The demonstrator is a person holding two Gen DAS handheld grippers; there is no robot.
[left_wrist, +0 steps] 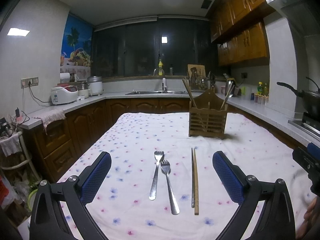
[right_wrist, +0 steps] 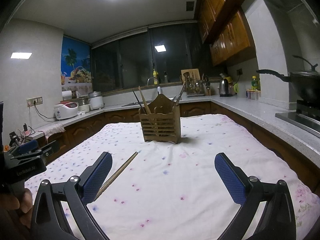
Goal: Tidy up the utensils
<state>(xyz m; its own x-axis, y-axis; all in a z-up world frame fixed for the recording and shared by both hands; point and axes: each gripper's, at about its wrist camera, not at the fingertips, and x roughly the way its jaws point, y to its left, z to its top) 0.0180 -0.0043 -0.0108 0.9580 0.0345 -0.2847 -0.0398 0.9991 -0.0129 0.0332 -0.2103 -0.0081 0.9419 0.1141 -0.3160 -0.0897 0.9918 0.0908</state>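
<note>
Your left gripper (left_wrist: 162, 177) is spread wide, holding nothing; your right gripper (right_wrist: 163, 179) likewise. In the left view two forks (left_wrist: 160, 177) lie mid-frame, tines overlapping, with two chopsticks (left_wrist: 194, 182) just right of them. The wooden holder (right_wrist: 160, 125) stands upper centre on the floral cloth (right_wrist: 200, 170). Bare cloth lies between. The table edge drops at frame left.

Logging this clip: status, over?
Left gripper and right gripper open, empty. Two steel forks, chopstick pair flat on cloth. Slatted wooden holder upright beyond, path clear.
</note>
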